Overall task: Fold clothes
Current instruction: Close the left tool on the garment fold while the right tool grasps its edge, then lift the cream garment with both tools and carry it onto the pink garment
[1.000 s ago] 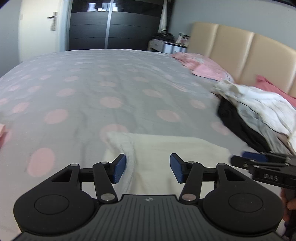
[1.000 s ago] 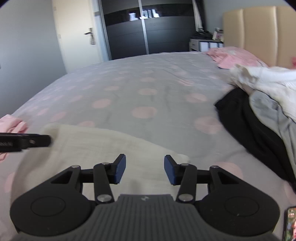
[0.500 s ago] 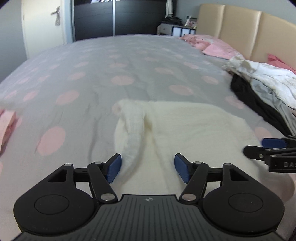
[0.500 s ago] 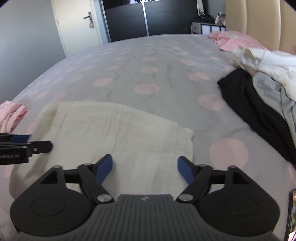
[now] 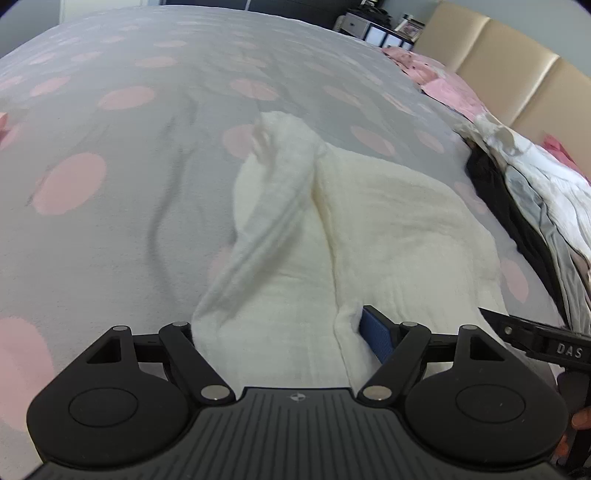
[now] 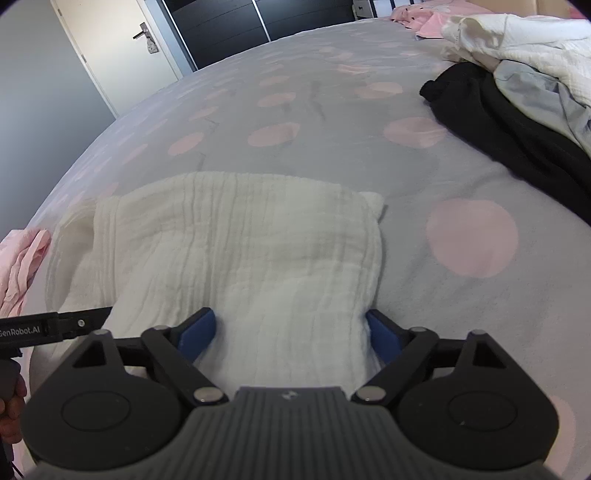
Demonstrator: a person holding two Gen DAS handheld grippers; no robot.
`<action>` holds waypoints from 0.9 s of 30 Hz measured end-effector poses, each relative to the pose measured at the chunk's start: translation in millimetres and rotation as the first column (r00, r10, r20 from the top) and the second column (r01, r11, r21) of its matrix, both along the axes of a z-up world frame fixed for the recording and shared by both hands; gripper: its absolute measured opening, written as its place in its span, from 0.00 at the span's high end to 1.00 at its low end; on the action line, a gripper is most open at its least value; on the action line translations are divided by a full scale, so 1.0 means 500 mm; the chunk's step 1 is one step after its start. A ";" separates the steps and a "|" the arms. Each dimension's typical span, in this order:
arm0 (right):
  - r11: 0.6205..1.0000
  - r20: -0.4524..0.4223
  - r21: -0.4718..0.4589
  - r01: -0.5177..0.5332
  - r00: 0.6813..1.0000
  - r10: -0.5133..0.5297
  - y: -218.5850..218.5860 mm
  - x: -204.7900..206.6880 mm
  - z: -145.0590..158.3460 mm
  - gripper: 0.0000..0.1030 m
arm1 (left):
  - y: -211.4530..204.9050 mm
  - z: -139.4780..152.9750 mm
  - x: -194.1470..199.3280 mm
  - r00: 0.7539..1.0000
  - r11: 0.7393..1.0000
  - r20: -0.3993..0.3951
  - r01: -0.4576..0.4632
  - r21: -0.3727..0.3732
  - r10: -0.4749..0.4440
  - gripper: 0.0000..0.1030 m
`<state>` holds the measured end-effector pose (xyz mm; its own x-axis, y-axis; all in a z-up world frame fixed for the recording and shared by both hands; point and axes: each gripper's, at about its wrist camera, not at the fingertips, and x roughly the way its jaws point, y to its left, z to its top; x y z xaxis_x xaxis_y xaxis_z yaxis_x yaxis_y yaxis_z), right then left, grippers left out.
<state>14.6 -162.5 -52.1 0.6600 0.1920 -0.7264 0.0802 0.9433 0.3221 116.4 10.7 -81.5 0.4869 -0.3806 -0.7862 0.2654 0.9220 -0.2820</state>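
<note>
A cream muslin cloth point(image 5: 388, 240) lies flat on the grey bedspread with pink dots point(image 5: 129, 184); its left side is bunched into a raised fold. My left gripper point(image 5: 280, 332) is low over the cloth's near edge. Its jaws are opening, with the cloth between them and the left pad hidden under fabric. In the right wrist view the same cloth point(image 6: 240, 251) runs between the blue pads of my right gripper point(image 6: 290, 332). Those jaws are wide and closing around its near right corner. Each gripper's tip shows at the edge of the other's view.
A pile of clothes lies on the right: a black garment point(image 6: 498, 122) under white and grey ones point(image 6: 517, 33). A pink garment point(image 6: 22, 258) lies at the left bed edge. A beige headboard point(image 5: 498, 62) and a door point(image 6: 110, 48) stand beyond.
Both grippers have come down and forward onto the cloth's near edge. Their jaws stand wider than a second ago, and the cloth now lies between them.
</note>
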 end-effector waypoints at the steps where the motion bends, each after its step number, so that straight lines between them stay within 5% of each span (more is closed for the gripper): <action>1: 1.000 -0.002 0.018 -0.009 1.000 0.009 0.002 0.002 0.000 0.30 | -0.005 0.000 -0.002 1.000 1.000 0.002 0.013 0.000 -0.013 0.30; 12: 0.994 0.010 0.079 -0.069 0.998 0.068 0.017 0.005 0.018 0.70 | -0.017 0.007 -0.011 0.997 0.992 -0.003 0.071 -0.100 -0.071 0.69; 27: 0.982 0.126 0.146 -0.121 0.987 0.103 0.029 -0.037 0.092 0.76 | -0.006 0.095 -0.055 0.993 0.990 0.106 0.072 -0.120 -0.060 0.76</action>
